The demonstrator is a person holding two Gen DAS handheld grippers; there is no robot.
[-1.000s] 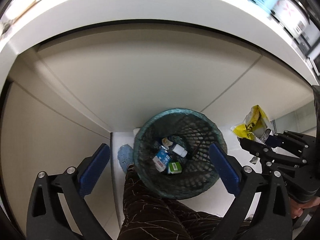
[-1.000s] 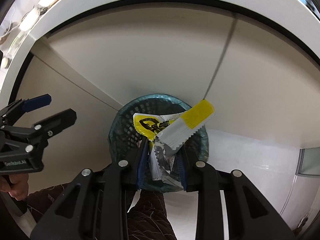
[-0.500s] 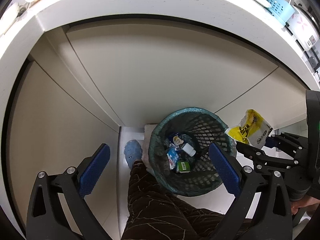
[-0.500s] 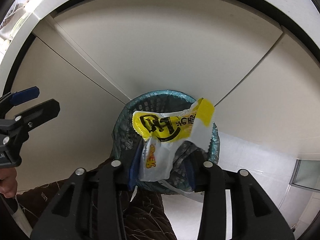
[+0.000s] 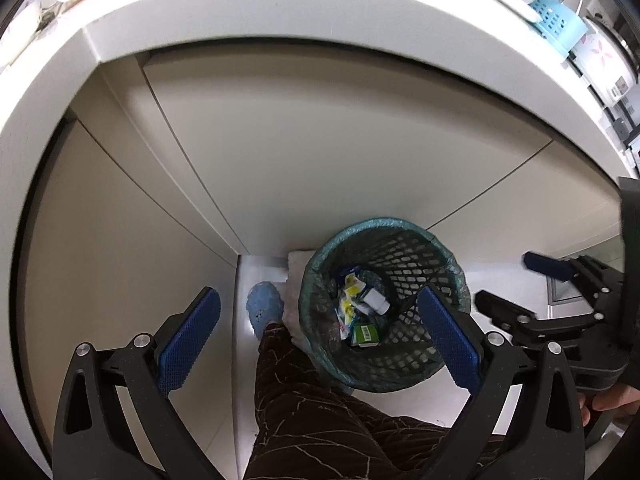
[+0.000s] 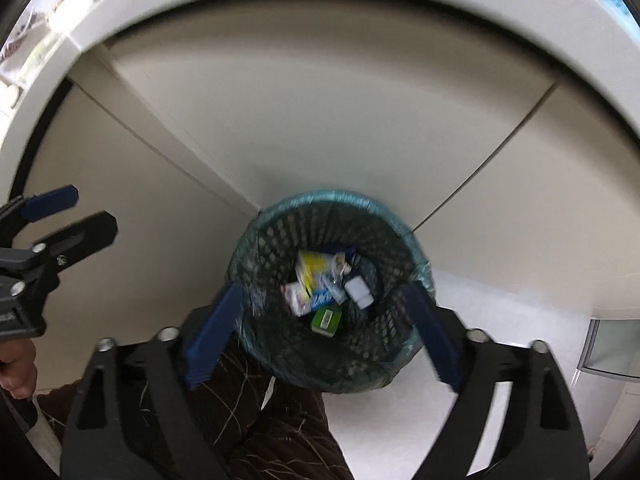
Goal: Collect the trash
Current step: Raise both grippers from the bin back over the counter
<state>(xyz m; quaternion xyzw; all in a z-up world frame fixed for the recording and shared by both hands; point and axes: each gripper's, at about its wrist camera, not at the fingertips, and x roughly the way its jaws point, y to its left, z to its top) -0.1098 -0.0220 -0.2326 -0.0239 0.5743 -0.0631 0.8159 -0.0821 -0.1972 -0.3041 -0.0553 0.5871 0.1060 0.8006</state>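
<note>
Your yellow wrapper (image 6: 310, 270) lies crumpled in the mesh bin (image 6: 332, 208), among a white bottle (image 6: 358, 290) and green carton (image 6: 327, 319); its print is unreadable. Your right hand-held gripper (image 6: 320, 328) has just spread, empty. The left hand-held gripper (image 5: 316, 332) gapes wide.

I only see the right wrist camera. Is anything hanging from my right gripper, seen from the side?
Observer: No. From the left wrist camera the right gripper has just been opening; its jaws stand apart with nothing between them.
Operator: Anything on the floor beside the bin that I can't see?
Observer: A foot in a blue slipper stands close on its left in that view.
Operator: And on the counter?
Observer: A light blue basket sits at its far right end.
</note>
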